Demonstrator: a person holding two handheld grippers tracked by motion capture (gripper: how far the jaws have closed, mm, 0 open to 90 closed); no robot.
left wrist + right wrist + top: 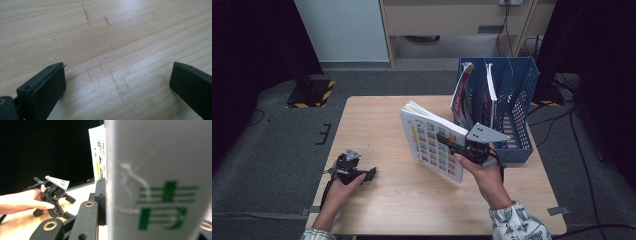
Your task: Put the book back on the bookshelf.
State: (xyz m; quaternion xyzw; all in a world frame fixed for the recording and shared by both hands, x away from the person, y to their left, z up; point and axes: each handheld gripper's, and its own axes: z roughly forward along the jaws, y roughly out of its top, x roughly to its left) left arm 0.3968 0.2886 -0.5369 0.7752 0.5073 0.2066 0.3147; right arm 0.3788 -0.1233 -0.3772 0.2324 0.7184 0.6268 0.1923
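Right tongs clamping book, blue file rack just behind, left tongs released

A blue file rack holding 2 magazines stands on the wooden table.

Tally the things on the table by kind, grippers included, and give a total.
Books and magazines: 3, namely the white picture-grid book held in the right gripper and two upright magazines in the rack
Blue plastic file rack: 1
Black two-jaw grippers: 2, the left gripper being open over the wooden table
Total: 6
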